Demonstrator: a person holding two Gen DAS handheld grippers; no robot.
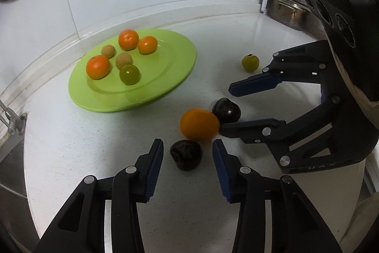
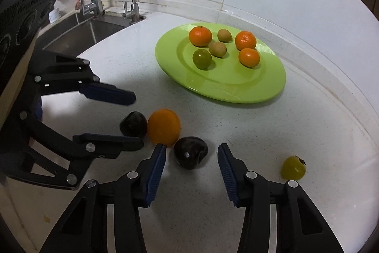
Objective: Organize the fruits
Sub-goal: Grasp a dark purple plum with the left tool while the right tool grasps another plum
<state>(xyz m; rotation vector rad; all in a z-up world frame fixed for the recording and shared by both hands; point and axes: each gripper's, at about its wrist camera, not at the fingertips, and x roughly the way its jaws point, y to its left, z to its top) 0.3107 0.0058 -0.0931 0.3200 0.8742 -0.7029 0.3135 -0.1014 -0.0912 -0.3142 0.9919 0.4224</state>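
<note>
The left gripper [image 1: 188,146] is spread wide, its blue-padded fingers low over the white counter [image 1: 94,158], and one dark plum [image 1: 186,154] lies between them, touching neither pad. Just beyond that plum, and touching it or nearly so, sits a large orange [image 1: 199,124], and behind the orange a second dark plum [image 1: 226,110] lies between the fingers of the right gripper [image 1: 225,108], which reaches in from the right side and is likewise spread open, holding nothing. In the right wrist view this second plum [image 2: 191,152] sits between the right gripper's [image 2: 191,148] pads, closer to the left-hand one, whose tip is at the orange's [image 2: 164,126] base; whether it touches the fruit cannot be told. A small yellow-green fruit [image 2: 293,168] with a dark calyx lies alone on the counter to the right, well apart from both tools. The green plate [image 1: 165,91] stands farther back near the wall and holds six pieces: three tangerines [image 1: 98,66] [image 1: 128,39] [image 1: 147,44], two small tan round fruits [image 1: 108,51] [image 1: 123,60] and one green round fruit [image 1: 129,74], all grouped on its far half. Both plums are glossy and almost black, each with a dimple; the orange is smooth, matte and slightly oval, larger than any tangerine on the plate.
</note>
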